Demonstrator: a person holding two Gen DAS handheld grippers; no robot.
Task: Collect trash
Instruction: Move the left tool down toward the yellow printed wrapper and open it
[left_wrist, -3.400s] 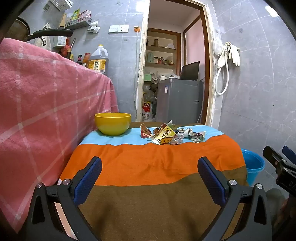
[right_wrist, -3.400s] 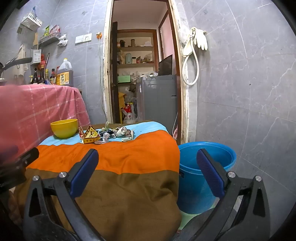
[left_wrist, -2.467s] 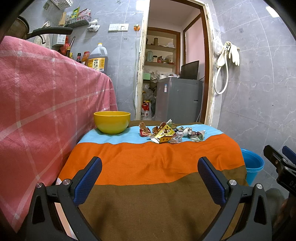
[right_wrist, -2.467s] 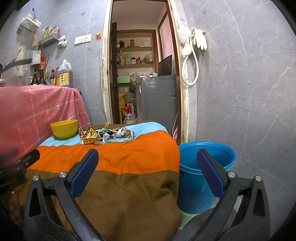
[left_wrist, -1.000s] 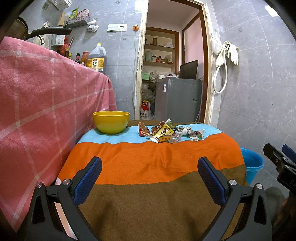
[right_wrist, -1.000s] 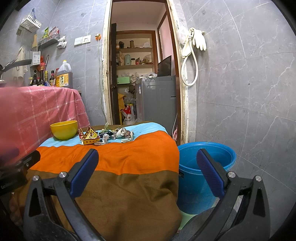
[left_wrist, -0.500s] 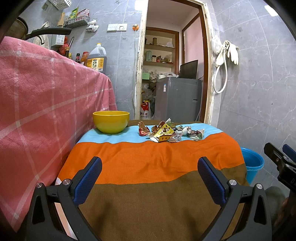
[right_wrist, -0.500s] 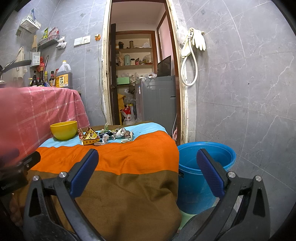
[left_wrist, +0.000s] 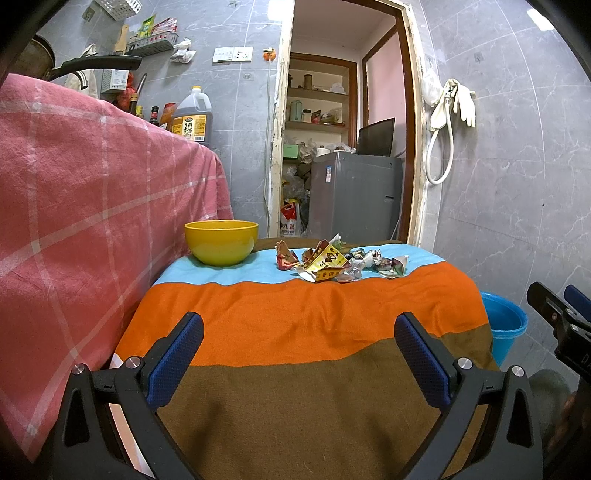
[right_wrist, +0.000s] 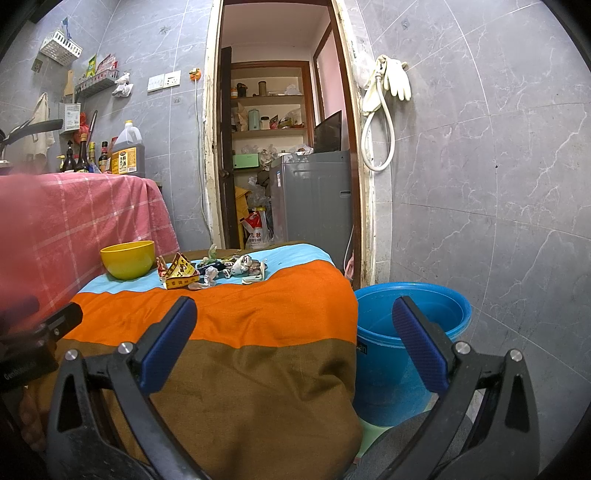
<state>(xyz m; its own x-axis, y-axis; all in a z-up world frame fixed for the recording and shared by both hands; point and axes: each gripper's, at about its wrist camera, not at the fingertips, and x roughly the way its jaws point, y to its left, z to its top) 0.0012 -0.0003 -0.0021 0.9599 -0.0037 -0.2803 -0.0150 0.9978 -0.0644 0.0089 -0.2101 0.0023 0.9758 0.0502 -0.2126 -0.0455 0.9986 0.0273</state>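
My left hand-held gripper (left_wrist: 298, 345) is released, blue pads (left_wrist: 176, 352) spread wide w/ nothing between them, hovering over the near brown part of the bench (left_wrist: 295, 387). My right hand-held gripper (right_wrist: 295, 341) is likewise released and empty, held at the bench's near right corner, so one pad sits over the cloth and the other over the blue bucket (right_wrist: 410, 332).

Bench is covered w/ a striped cloth: brown at the near edge, orange in the middle, light blue at the far edge. The trash (left_wrist: 341, 260), a small heap of crumpled wrappers incl. a yellow-and-red packet (left_wrist: 325, 266), lies on the blue stripe toward the far edge, approx. centre to right. Well apart from both grippers. Yellow bowl (left_wrist: 221, 242) stands upright at the far left corner, just left of the heap, not touching it.

Blue bucket sits on the floor right beside the bench's right edge; seen from the right wrist its inside looks empty as far as I can tell. Pink checked cloth (left_wrist: 92, 206) hangs along the left edge of the bench. Behind the far edge: open doorway w/ a grey appliance (left_wrist: 354, 195).
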